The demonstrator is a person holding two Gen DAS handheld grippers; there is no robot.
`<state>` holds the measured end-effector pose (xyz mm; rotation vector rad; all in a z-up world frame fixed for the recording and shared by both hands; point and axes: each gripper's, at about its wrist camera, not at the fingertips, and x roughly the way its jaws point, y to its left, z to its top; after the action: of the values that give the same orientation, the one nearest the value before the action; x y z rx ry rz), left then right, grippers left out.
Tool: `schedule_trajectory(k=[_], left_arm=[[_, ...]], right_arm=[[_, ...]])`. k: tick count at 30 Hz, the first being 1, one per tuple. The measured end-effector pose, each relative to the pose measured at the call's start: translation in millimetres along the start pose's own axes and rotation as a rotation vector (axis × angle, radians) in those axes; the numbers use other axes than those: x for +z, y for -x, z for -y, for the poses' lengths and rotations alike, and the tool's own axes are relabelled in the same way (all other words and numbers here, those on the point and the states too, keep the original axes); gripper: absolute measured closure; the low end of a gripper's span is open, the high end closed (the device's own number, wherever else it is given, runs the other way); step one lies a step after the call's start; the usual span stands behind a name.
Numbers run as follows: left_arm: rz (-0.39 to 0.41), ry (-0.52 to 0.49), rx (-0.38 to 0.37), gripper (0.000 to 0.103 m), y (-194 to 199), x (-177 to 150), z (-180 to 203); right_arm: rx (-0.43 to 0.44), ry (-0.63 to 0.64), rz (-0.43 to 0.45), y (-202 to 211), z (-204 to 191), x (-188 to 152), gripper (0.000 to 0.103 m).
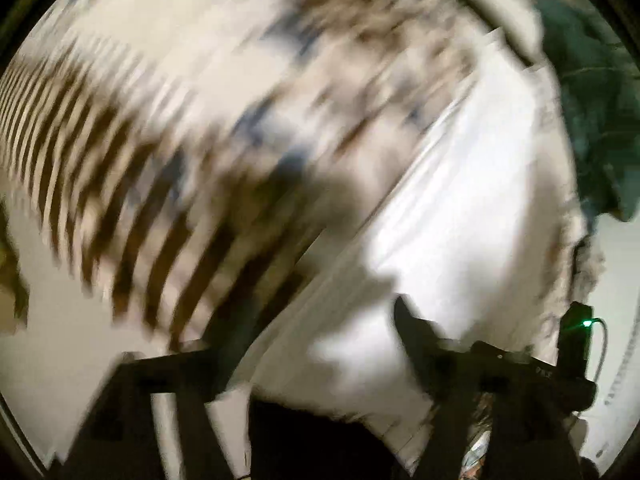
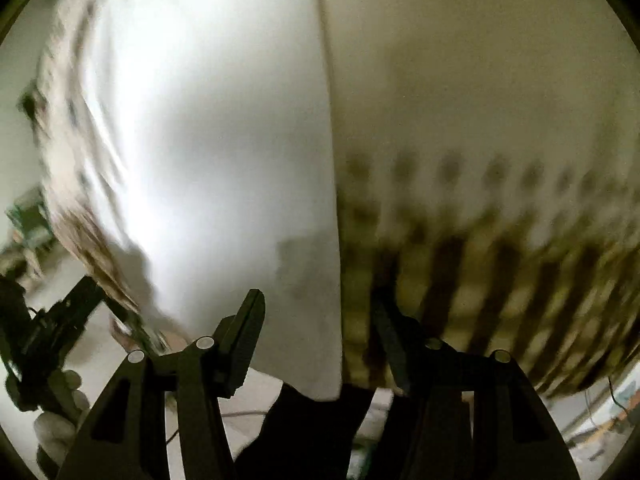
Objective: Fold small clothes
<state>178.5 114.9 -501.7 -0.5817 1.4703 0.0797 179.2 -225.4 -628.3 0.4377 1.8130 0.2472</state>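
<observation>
A small white garment with brown stripes and a brown-blue print (image 1: 224, 128) fills both views, blurred by motion. Its plain white inside (image 2: 224, 140) and striped part (image 2: 480, 264) hang in front of my right gripper (image 2: 320, 320), whose fingers (image 2: 248, 328) stand apart with the cloth's lower edge hanging between them. My left gripper (image 1: 304, 328) has its fingers spread with cloth over and between them; the grip is too blurred to judge. The left gripper also shows in the right wrist view (image 2: 92, 292), at the garment's printed edge, held by a gloved hand (image 2: 60, 412).
A dark green cloth (image 1: 592, 112) lies at the right edge of the left wrist view. A pale surface (image 2: 248, 416) with a thin cable shows below the garment. Small clutter sits at the far left (image 2: 28, 220).
</observation>
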Motion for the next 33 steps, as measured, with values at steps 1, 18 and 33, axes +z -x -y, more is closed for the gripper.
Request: schedule_trajectory(k=[1,18,33], left_arm=[[0.030,-0.027,-0.044,0.027,5,22,16],[-0.018,-0.282,-0.312,0.039,-161,311,204],[0.147,-0.386,-0.333,0.096,-115,301,210]], right_arm=[[0.019,0.005,0.043,16,3,13,0.044],[0.320,-0.058,0.344,104,40,354,0.044],[0.382,0.113,0.494,167,-5,340,0.093]])
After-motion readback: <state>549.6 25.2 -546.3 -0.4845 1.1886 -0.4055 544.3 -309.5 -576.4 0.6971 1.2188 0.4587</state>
